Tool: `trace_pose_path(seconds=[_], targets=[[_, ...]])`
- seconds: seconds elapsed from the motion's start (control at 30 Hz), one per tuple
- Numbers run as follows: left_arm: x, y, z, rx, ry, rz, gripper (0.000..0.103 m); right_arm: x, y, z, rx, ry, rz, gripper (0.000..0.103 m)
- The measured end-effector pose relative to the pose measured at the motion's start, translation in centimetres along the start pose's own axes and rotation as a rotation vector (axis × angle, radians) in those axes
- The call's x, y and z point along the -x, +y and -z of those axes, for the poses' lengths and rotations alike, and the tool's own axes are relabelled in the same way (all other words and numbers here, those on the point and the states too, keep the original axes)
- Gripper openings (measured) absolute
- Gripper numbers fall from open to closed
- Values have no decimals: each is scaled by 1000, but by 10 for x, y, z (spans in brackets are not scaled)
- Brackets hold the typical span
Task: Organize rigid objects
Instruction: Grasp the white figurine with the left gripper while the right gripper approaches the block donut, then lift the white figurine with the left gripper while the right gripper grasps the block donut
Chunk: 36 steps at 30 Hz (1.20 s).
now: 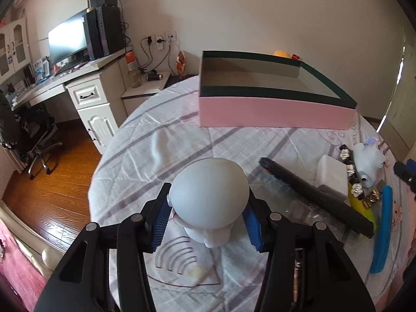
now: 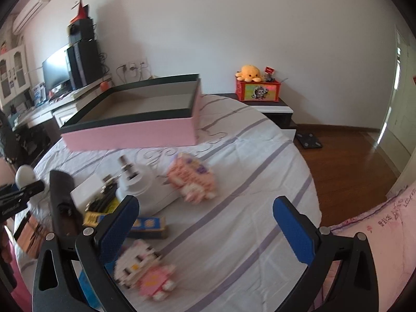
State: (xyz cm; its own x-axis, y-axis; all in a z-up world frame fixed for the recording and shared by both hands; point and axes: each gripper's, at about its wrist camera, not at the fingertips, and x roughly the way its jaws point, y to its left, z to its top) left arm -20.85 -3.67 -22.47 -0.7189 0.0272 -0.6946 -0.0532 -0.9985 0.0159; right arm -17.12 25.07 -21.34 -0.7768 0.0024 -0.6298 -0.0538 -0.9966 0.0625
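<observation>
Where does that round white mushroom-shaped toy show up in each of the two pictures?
Left wrist view: the white mushroom toy sits low centre, between the left gripper pads.
Right wrist view: only its white cap peeks in at the far left edge.
Shared landmark: the pink box.

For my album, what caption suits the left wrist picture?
Left gripper closed around a white round-headed figurine on the bedspread, facing an empty pink box.
</observation>
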Motion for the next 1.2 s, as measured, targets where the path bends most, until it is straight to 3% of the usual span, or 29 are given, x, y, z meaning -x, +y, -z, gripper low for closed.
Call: trace_pose_path(seconds=[0.13, 0.4, 0.57, 0.63, 0.7, 0.8, 0.9, 1.2], targets=[[-7, 6, -2, -15, 5, -60, 52, -12, -12, -8, -28, 11, 5, 103], [-12, 7, 4, -23, 19, -80, 59, -53, -22, -19, -92, 98, -122, 102], [-17, 10, 7, -9, 35, -76, 65, -58, -19, -22, -69, 107, -171, 89], [-18, 10, 7, -12, 30, -75, 64, -62, -20, -22, -68, 118, -202, 78], [-17, 9, 8, -16, 27, -58, 54, -64, -24, -20, -81, 130, -248, 71], [-16, 9, 8, -25, 20, -37, 54, -69, -29, -21, -97, 147, -295, 57], [-14, 10, 7, -22, 12, -28, 54, -72, -34, -20, -101, 162, -330, 54], [6, 7, -16, -47, -47, 5, 54, -48, -20, -29, 7, 96, -247, 54]])
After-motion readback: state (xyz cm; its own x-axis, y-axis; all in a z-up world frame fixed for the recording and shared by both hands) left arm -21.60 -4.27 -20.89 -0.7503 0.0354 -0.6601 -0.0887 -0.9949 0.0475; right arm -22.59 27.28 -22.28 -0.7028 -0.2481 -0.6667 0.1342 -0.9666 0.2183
